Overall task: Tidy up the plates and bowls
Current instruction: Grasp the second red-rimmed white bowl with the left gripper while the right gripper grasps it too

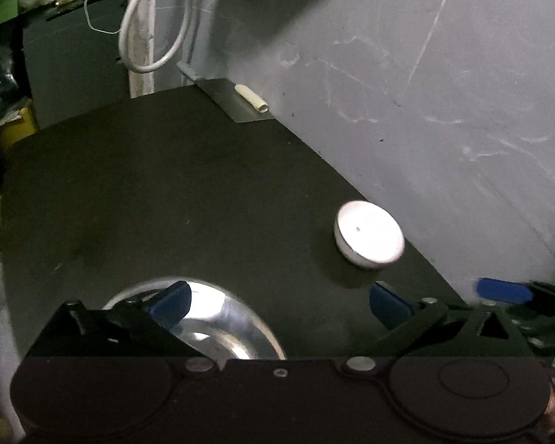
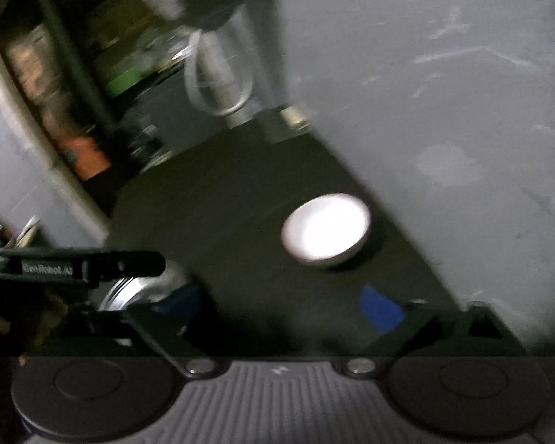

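The steel bowl [image 1: 218,325] is seen at the lower left of the left wrist view, standing on the dark table [image 1: 166,185] and partly hidden behind the gripper body. The left gripper [image 1: 277,305] is held above the table with its jaws wide apart, and nothing is pressed between them. One blue pad [image 1: 172,301] is seen in front of the steel bowl; whether it touches the rim cannot be told. The other blue pad [image 1: 386,307] is over bare table. Further right, the white bowl [image 1: 368,236] stands upright on the table, near the grey wall [image 1: 425,92] and well apart from the steel bowl. At the far right edge, a blue pad of the right gripper [image 1: 503,290] is visible close to the wall. At the far end of the table, a small white tube [image 1: 251,98] lies on a metal plate [image 1: 233,103], and a white cable loop [image 1: 155,22] hangs above it.

The right wrist view is blurred. At its left, the black arm of the left gripper [image 2: 81,264] is seen, with the steel bowl [image 2: 137,292] just below it. The right gripper [image 2: 281,305] is also spread wide, and nothing is between its pads. Its left pad is dark and hard to make out, its right blue pad [image 2: 381,309] is over the table [image 2: 222,192]. The white bowl [image 2: 325,231] is seen beyond the jaws, right of the middle, beside the wall [image 2: 444,74].
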`<state>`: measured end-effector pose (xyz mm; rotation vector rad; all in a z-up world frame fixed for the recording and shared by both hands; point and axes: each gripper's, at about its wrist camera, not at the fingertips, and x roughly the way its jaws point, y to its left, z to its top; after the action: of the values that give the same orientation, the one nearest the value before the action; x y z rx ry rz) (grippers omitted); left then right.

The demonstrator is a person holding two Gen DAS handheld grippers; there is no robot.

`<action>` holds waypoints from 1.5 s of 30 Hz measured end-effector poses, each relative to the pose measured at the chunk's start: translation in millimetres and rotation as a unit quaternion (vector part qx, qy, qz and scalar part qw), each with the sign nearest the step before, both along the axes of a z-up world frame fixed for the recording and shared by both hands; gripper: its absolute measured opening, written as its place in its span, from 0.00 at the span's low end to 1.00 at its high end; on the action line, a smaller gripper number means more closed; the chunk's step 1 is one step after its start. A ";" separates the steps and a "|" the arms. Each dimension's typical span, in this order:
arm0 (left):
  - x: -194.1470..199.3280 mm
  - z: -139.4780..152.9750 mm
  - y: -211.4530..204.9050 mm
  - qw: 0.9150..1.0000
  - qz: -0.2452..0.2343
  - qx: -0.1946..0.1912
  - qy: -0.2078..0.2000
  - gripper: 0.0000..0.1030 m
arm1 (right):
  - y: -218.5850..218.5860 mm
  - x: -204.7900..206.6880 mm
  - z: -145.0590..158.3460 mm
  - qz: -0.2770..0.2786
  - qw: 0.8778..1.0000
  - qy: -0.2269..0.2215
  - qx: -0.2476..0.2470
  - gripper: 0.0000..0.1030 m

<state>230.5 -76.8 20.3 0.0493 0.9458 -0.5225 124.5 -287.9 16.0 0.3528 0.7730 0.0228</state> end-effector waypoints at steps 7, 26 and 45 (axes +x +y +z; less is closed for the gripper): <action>53.1 -27.5 -50.3 0.999 -0.029 0.023 0.002 0.99 | -6.6 33.2 -33.4 -0.068 0.997 0.019 0.001 1.00; 92.6 -67.8 -114.2 0.992 -0.111 0.058 0.001 0.99 | -20.6 78.5 -74.1 -0.145 0.988 0.046 -0.040 0.75; 92.8 -74.1 -119.7 0.990 -0.127 0.021 0.064 0.37 | -18.0 88.9 -77.8 -0.114 0.992 0.051 -0.018 0.28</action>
<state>323.4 -196.5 -53.8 0.1771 1.0826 -0.7474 213.4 -305.8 -61.8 0.4077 0.8282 -0.2253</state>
